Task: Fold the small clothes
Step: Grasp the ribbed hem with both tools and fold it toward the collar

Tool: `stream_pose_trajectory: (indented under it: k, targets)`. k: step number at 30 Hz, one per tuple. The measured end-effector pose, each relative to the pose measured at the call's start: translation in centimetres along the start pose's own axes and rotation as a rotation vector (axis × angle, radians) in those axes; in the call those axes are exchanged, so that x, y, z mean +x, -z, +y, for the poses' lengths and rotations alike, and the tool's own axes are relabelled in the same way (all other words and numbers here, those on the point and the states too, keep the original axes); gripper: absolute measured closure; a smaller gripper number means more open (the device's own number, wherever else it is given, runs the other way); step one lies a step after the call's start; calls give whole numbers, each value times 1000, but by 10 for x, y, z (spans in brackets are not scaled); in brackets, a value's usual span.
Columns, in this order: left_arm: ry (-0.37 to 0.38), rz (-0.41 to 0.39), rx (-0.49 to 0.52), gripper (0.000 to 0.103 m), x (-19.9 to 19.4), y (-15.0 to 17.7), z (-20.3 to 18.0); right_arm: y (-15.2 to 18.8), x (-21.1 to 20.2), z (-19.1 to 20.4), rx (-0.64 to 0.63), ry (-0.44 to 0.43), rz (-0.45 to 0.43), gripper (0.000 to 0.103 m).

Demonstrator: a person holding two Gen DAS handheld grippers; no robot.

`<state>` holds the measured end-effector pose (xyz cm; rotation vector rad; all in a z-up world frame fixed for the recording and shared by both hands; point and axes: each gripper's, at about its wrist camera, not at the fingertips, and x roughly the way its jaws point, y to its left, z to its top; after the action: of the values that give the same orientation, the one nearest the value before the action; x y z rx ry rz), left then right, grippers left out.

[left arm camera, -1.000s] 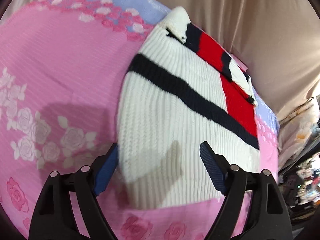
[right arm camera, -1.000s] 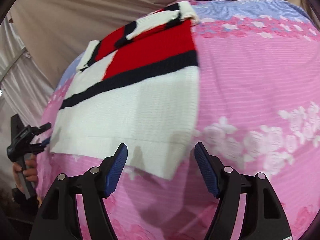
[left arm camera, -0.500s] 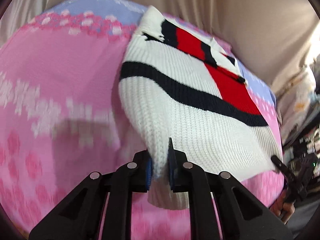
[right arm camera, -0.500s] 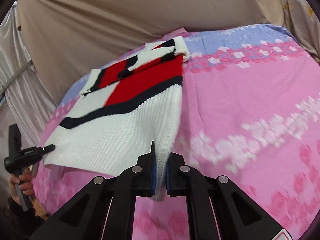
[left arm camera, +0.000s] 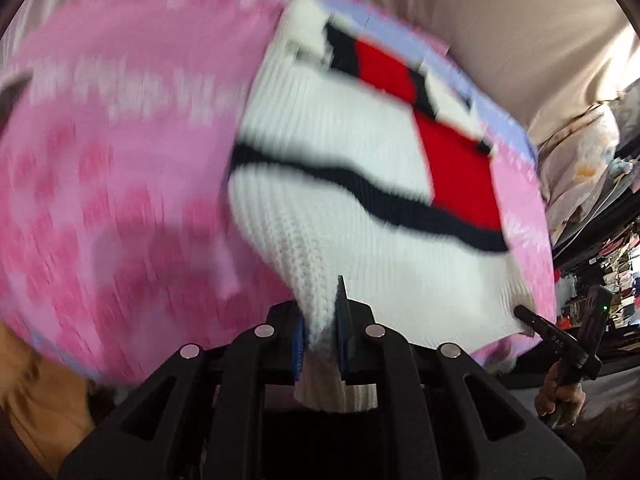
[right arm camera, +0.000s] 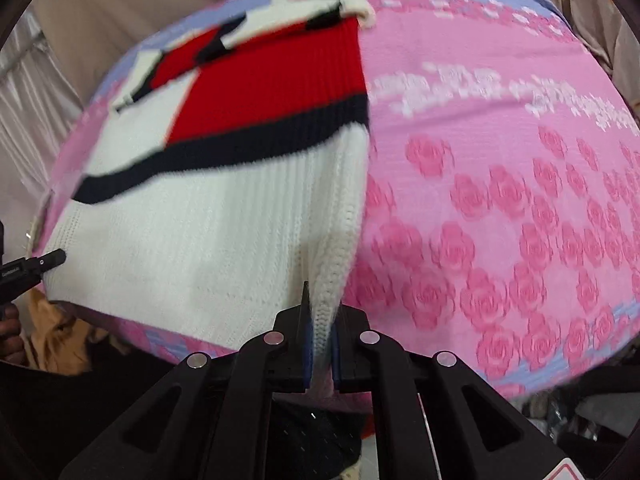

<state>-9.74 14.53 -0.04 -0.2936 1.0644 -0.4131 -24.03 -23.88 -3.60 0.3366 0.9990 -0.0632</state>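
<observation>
A small white knit sweater [left arm camera: 352, 160] with a navy stripe and red panels lies on the pink floral bedsheet [left arm camera: 120, 160]. My left gripper [left arm camera: 320, 340] is shut on its near left hem corner and holds it lifted. In the right wrist view the sweater [right arm camera: 200, 220] is lifted at its near right hem corner, where my right gripper [right arm camera: 320, 344] is shut on it. The far collar end still rests on the sheet [right arm camera: 500, 200]. The right gripper also shows in the left wrist view [left arm camera: 560, 340], and the left gripper tip in the right wrist view [right arm camera: 36, 264].
Beige curtains [left arm camera: 500, 20] hang behind the bed. Cluttered shelves [left arm camera: 612, 280] stand to the right of the bed. The sheet's near edge [right arm camera: 560, 368] drops off just ahead of my grippers. Brown fabric [right arm camera: 56, 340] lies below the bed's left side.
Both grippers went from open astride the sweater's hem to shut on its corners, then lifted and pulled back, raising the near hem off the sheet.
</observation>
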Motion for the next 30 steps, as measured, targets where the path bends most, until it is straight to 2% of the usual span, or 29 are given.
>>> stream_pose_trajectory:
  k: [4,6,7,9,12,14,16,20,24,25,27,28,29,30]
  targets:
    - [62,-188,79,91,-19,-61,-21,-65,-35,0,3,-132,-233,97]
    - [71,-239,89,91,-14,-93,-30,-105,-44,3,-18,-197,-348,97]
    - [69,-276,104,91,-8,-116,-37,-120,-42,5,-20,-210,-382,97]
    - [45,-293,110,91,8,-148,-45,-163,-26,-2,-2,-230,-434,97]
    - [-8,-290,102,91,51,-198,-49,-214,12,-14,53,-246,-428,97]
    - [-32,-258,79,91,92,-231,-45,-250,51,-25,106,-254,-382,97]
    - [-63,-211,39,91,125,-253,-35,-271,86,-33,128,-227,-348,97]
    - [-111,-161,-22,90,178,-275,-19,-296,146,-46,179,-204,-271,97]
    - [-114,-186,-21,88,187,-280,-17,-312,174,-53,214,-214,-246,97]
    - [-108,-188,-22,86,188,-283,-18,-315,174,-54,218,-233,-255,96]
    - [-42,-209,-47,80,186,-291,-14,-321,169,-57,242,-297,-297,94]
    - [23,-217,-85,69,182,-296,-9,-324,163,-60,266,-335,-326,91]
    - [71,-228,-123,60,179,-300,-4,-327,158,-64,292,-373,-356,83]
    - [113,-247,-166,56,174,-304,1,-328,150,-71,333,-398,-413,74]
